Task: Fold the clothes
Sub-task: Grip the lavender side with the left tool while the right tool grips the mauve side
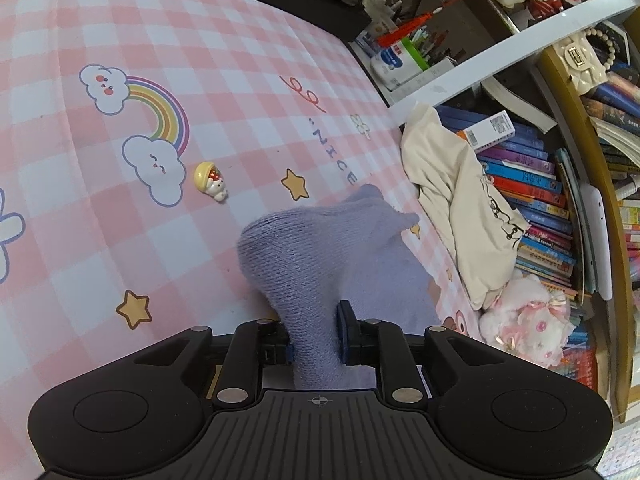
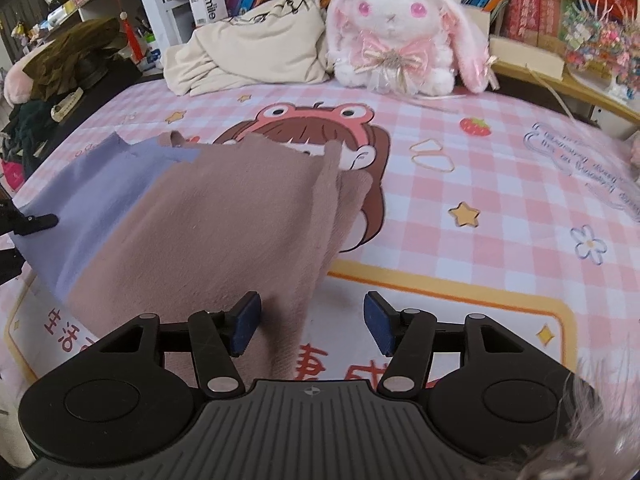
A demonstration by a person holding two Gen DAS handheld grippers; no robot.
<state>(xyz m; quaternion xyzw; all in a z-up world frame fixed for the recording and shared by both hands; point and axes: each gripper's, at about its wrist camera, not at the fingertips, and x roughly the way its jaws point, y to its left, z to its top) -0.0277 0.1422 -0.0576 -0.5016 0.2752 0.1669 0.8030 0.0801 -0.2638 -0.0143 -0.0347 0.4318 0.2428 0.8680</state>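
Two garments lie on a pink-and-white checked sheet [image 2: 460,184] printed with stars, a rainbow, clouds and a cartoon girl in a frog hat; whether it covers a bed or something else cannot be told. Behind it stands a bookshelf [image 1: 536,184] packed with books. Against the shelf, at the sheet's far edge, a cream garment [image 2: 248,52] is heaped, and just beside it sits a pink-and-white plush rabbit [image 2: 400,28].

Largest of the task's things is the brown garment [image 2: 224,232], spread near the right gripper with a narrow flap folded along its right side; it overlaps the lavender knit garment [image 1: 320,256], whose flat part shows to the brown one's left in the right wrist view.

Closed on a bunched, raised part of the lavender knit is the left gripper [image 1: 314,340]: its fingers [image 1: 343,330] press the fabric from both sides, lifting it above the sheet. Spread wide with nothing gripped, the right gripper [image 2: 312,322] has its left finger over the brown garment's near edge and its right finger over bare sheet.

Smallest is a yellow-capped figurine [image 1: 211,181], lying on the sheet beside the printed cloud, well apart from the clothes
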